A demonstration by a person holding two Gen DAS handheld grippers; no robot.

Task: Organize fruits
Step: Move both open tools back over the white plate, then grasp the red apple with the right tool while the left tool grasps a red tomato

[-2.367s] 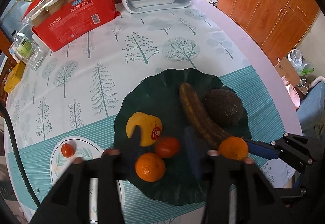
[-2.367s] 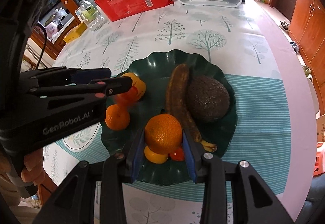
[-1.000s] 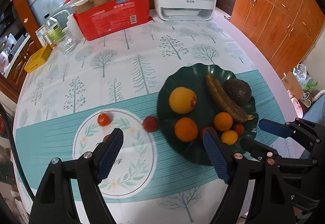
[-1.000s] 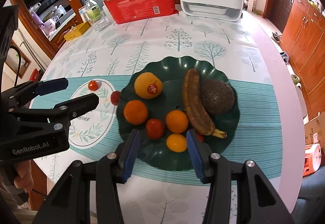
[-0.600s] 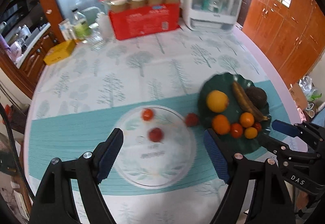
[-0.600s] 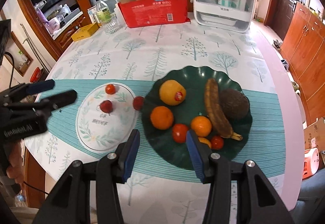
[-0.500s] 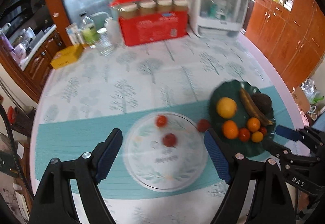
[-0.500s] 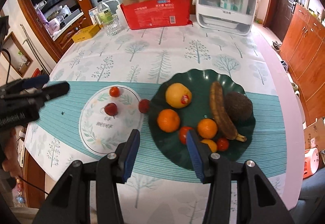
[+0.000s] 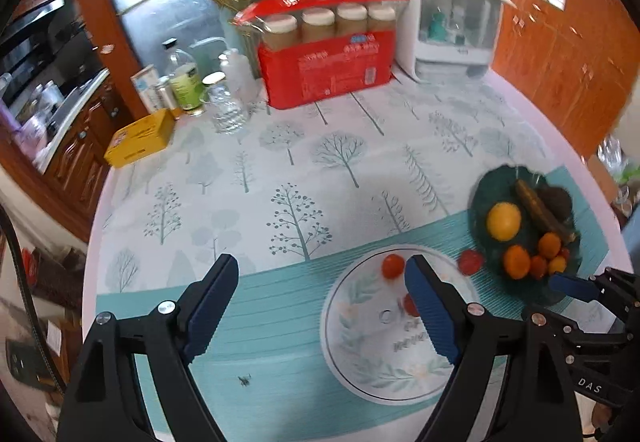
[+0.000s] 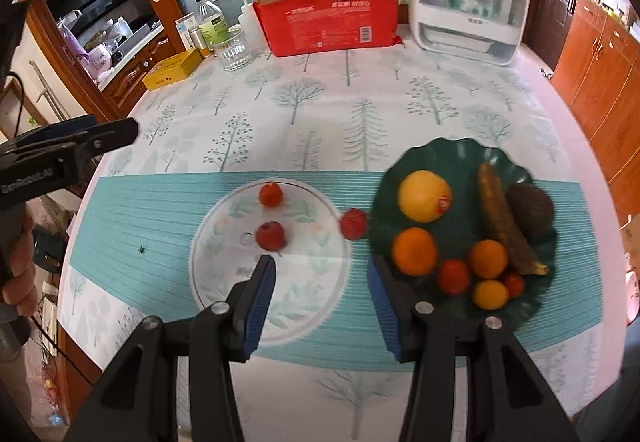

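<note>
A small red round fruit is lying on the teal-striped tablecloth, in the gap between the pale round floral plate and the dark green scalloped plate, just beside both rims. It is sitting ahead of the right gripper, a touch right of centre between its parted, empty blue pads. Being round, it is offering no long axis to line up with. The left gripper is also hanging spread wide and empty, over the pale plate's left side, so the right one is looking nearer (a judgement only). Two more red fruits are resting on the pale plate. Both rims are crowding the fruit; open cloth is lying only above and below it.
</note>
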